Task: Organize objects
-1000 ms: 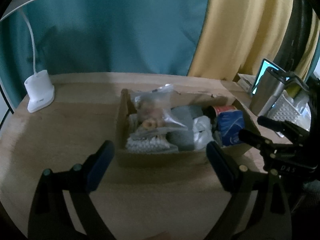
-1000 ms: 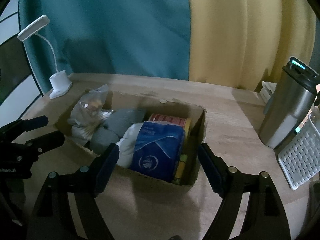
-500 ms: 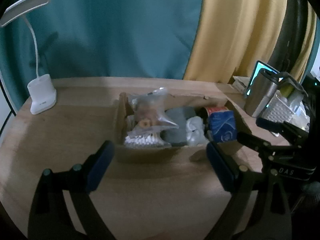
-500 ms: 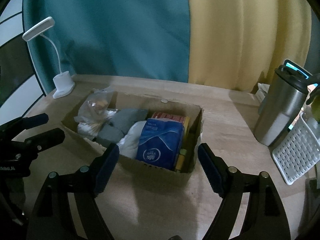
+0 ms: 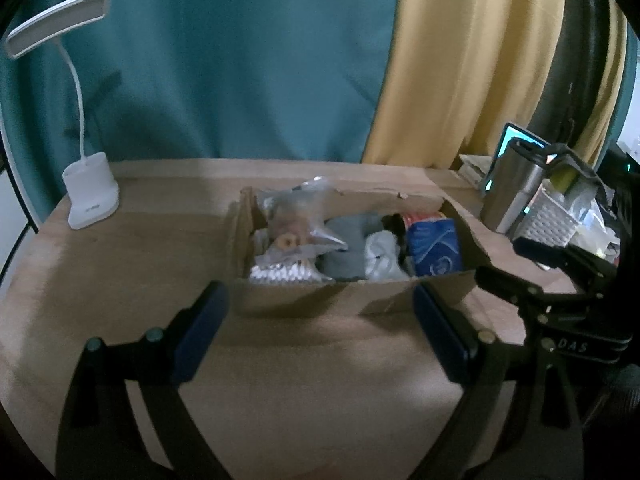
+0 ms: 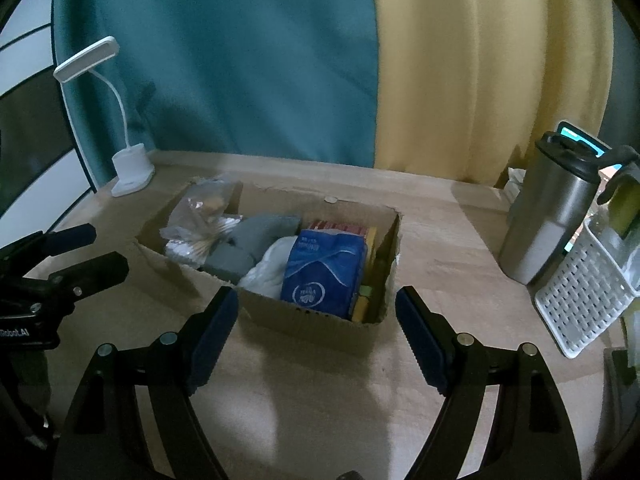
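Fingers of both grippers stand apart with nothing between them: left gripper [image 5: 316,328] wide, right gripper [image 6: 316,334] somewhat less wide. Both point down toward the box [image 5: 352,300] from its near side, above bare desk [image 5: 132,264] and not touching the cardboard. Judgement: empty, spread fingers held short of the box suit either a pause between items or the end of packing; nothing is being carried.

Box: open-topped brown cardboard, mid-desk, rim torn in places. Contents, left to right in the left wrist view:
- clear bag [image 5: 298,220] of small ring-shaped snacks, propped high at the left end, top above the rim.
- cotton swabs [image 5: 286,273] in a clear pack, low under the bag against the near wall.
- grey cloth [image 6: 256,240], folded or rolled, in the middle.
- white bundle [image 6: 270,274], soft, material not clear, beside the grey cloth.
- blue pack [image 6: 324,272], upright, white emblem facing the near wall.
- red carton [image 6: 340,227] behind the blue pack; yellow items wedged at the right wall, too hidden to identify.

Items are packed tight side by side, which probably keeps the upright ones from tipping. No loose item remains on the desk near the box, so organizing looks largely done.

Outside the box: white lamp [image 6: 120,168] at far left; steel flask [image 6: 548,216] and white basket [image 6: 580,300] at right, well apart from the box.
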`<state>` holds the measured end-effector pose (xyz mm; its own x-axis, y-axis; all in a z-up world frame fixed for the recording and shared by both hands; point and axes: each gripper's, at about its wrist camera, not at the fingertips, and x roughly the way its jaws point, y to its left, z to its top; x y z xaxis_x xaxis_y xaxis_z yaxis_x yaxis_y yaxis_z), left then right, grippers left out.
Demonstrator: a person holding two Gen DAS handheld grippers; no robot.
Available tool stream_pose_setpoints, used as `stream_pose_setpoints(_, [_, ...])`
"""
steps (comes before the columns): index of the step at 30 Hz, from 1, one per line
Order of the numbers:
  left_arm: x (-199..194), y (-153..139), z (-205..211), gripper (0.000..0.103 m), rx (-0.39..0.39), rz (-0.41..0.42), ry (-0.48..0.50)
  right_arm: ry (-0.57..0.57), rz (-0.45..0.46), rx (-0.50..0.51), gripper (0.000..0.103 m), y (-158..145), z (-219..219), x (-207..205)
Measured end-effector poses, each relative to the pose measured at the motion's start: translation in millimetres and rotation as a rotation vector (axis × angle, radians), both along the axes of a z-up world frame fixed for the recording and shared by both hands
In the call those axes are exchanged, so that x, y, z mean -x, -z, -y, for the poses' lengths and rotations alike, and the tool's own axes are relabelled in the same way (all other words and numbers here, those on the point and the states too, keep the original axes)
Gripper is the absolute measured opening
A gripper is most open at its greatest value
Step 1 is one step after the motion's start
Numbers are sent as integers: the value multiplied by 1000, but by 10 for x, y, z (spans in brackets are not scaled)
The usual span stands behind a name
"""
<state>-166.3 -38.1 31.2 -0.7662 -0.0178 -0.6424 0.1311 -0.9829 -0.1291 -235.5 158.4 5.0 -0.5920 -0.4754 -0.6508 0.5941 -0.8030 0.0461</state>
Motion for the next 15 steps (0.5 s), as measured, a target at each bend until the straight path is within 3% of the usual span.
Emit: stream_pose_setpoints(15, [-225,-78,-51,94,10,-18,-6,1,-20,7,83,-61,-68,-233])
